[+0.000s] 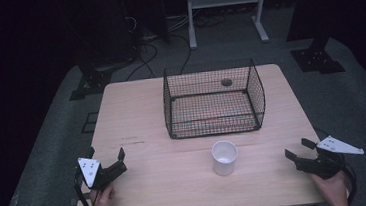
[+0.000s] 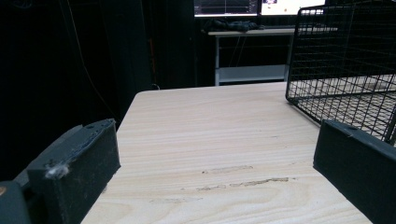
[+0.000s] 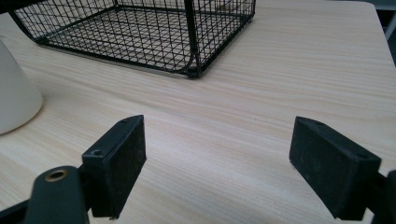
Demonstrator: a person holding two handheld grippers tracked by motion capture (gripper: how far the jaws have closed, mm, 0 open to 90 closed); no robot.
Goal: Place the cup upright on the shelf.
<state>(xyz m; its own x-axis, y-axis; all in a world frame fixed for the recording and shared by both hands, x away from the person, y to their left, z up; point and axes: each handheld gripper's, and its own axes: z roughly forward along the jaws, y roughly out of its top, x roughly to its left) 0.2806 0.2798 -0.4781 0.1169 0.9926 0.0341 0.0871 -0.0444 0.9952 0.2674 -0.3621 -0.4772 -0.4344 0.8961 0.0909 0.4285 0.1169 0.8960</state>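
A white paper cup [image 1: 224, 157] stands upright on the wooden table [image 1: 142, 121], just in front of a black wire basket [image 1: 213, 99]. The basket [image 2: 345, 60] holds nothing that I can make out. My left gripper [image 1: 107, 156] rests open near the table's front left corner, its jaws wide apart over bare wood. At the front right my right gripper [image 1: 298, 148] is open too, with nothing between its jaws. In the right gripper view the cup [image 3: 14, 95] shows at the left edge and the basket's near corner [image 3: 191, 65] lies ahead.
A small dark round mark [image 1: 226, 82] shows on the tabletop behind the basket. Beyond the table's far edge stand a white shelf frame [image 1: 225, 9], black stand feet [image 1: 317, 58] and loose cables [image 1: 150, 40] on a grey floor.
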